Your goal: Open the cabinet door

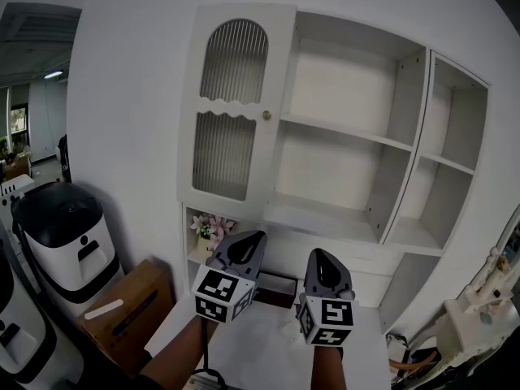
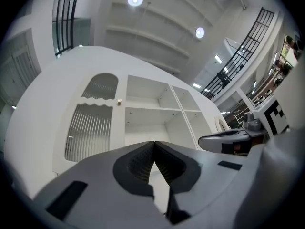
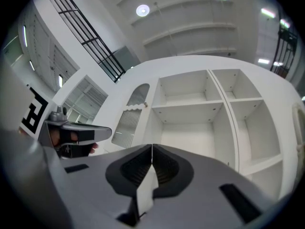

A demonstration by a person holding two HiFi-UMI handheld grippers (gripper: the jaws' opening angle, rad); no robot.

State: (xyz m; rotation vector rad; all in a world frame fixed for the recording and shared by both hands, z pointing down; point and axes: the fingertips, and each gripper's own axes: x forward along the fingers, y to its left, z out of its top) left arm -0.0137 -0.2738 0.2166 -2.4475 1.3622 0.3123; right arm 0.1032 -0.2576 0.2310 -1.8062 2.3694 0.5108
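Both claws are hanging closed and empty at lower centre, left claw [image 1: 257, 237] and right claw [image 1: 318, 254]; the cabinet door [image 1: 234, 112] is standing upper left, so one needs opening before pinching its knob [image 1: 266, 115] squarely.

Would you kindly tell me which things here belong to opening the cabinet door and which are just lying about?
For the job: white cabinet door with ribbed glass panels; its small brass knob; left gripper and right gripper, both shut, empty.
Lying about: white machine with black lid; brown cardboard box; pink flowers.
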